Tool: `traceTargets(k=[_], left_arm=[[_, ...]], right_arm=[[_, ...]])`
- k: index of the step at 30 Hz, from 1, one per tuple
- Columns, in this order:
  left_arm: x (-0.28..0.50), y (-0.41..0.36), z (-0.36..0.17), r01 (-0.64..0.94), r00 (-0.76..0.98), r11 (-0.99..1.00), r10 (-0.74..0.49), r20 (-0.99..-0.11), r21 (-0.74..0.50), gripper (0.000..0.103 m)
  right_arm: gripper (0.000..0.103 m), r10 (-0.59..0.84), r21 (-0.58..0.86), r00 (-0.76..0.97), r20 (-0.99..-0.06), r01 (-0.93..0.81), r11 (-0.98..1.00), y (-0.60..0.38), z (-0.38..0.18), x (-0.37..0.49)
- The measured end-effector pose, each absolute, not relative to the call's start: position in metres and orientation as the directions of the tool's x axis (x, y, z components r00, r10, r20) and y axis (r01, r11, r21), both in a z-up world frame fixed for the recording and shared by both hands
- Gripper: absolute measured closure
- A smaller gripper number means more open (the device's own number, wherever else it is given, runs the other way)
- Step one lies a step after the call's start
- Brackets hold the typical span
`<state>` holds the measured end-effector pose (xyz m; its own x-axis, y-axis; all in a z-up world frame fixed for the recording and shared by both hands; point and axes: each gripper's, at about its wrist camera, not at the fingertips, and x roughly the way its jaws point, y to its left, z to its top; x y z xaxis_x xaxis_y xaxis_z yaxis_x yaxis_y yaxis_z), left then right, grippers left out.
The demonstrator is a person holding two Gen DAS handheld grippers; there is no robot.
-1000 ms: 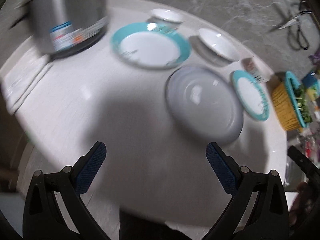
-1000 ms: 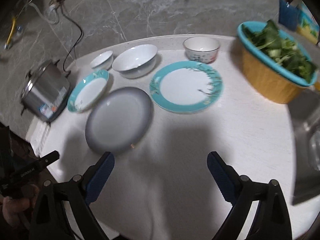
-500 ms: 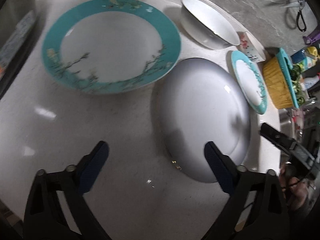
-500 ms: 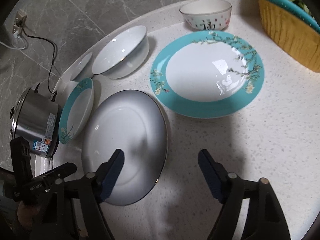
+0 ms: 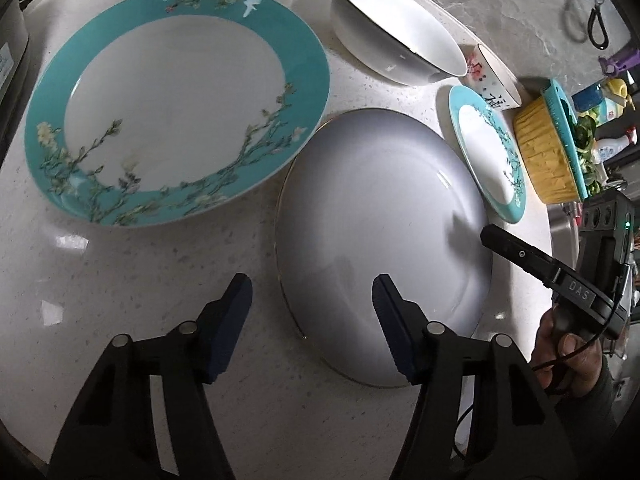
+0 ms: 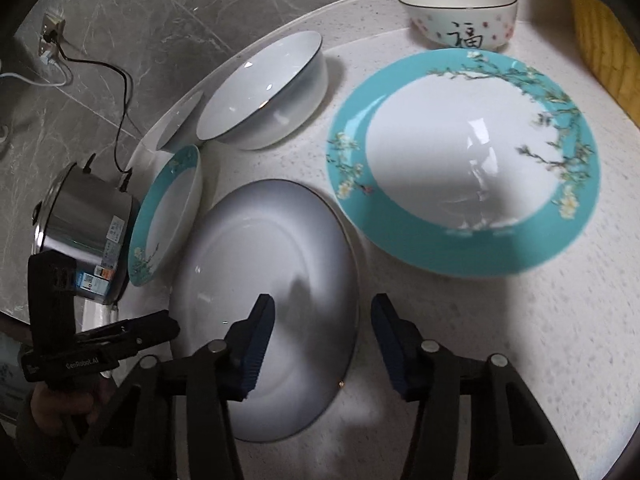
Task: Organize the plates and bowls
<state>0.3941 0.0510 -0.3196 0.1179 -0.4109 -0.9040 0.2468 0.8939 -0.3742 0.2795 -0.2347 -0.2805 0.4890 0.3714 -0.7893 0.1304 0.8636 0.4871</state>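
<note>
Both wrist views look steeply down, close over the white counter (image 5: 100,280), from opposite sides of the grey plate (image 5: 380,216) (each also catches the other handheld gripper at its edge). They share that plate (image 6: 264,280), both teal-rimmed plates and the white bowl (image 6: 264,92).

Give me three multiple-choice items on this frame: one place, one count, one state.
1. The grey plate lies:
A) between the two teal-rimmed plates
B) on top of them
C) under them

2. Teal-rimmed plates in view:
A) one
B) two
C) four

3. The patterned bowl stands:
A) upside down
B) on its side
C) upright

Key:
1 A, a teal-rimmed plate flanks it on each side.
2 B, one is large and one is small.
3 C, its open rim faces up.
</note>
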Motion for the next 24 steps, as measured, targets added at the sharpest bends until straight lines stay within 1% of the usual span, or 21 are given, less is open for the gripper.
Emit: traceTargets(k=[4,5,6,9,12,13,14,15,19,24], left_arm=[[0.403,0.044,-0.319,0.244,0.122,0.891,-0.420,-0.899,-0.383,0.043],[0.405,0.042,-0.319,0.244,0.122,0.890,-0.423,-0.898,-0.386,0.049],[0.409,0.038,-0.320,0.244,0.120,0.891,-0.420,-0.899,-0.383,0.061],[0.413,0.035,-0.319,0.245,0.131,0.902,-0.395,-0.909,-0.356,0.066],[0.415,0.037,-0.320,0.246,0.136,0.910,-0.375,-0.917,-0.335,0.073],[0.416,0.038,-0.320,0.244,0.133,0.910,-0.373,-0.918,-0.334,0.074],[0.417,0.037,-0.319,0.249,0.132,0.912,-0.367,-0.921,-0.328,0.077],[0.416,0.040,-0.320,0.254,0.132,0.913,-0.361,-0.923,-0.321,0.078],[0.416,0.042,-0.320,0.272,0.129,0.908,-0.362,-0.923,-0.318,0.079],[0.417,0.054,-0.321,0.245,0.127,0.903,-0.391,-0.911,-0.353,0.082]], right_arm=[[0.049,0.382,0.484,0.476,-0.792,0.108,0.868,-0.230,-0.280,0.287],[0.048,0.382,0.478,0.472,-0.795,0.099,0.873,-0.229,-0.280,0.289],[0.048,0.377,0.468,0.467,-0.800,0.092,0.879,-0.227,-0.279,0.291],[0.050,0.365,0.445,0.450,-0.815,0.083,0.892,-0.223,-0.278,0.296],[0.061,0.336,0.414,0.437,-0.835,0.095,0.905,-0.223,-0.278,0.297],[0.070,0.315,0.392,0.429,-0.847,0.104,0.914,-0.224,-0.278,0.297],[0.077,0.294,0.371,0.420,-0.858,0.112,0.922,-0.224,-0.278,0.298],[0.077,0.289,0.365,0.411,-0.864,0.118,0.924,-0.225,-0.278,0.300],[0.078,0.289,0.367,0.399,-0.870,0.133,0.921,-0.226,-0.278,0.301],[0.080,0.308,0.405,0.408,-0.859,0.176,0.897,-0.234,-0.279,0.297]])
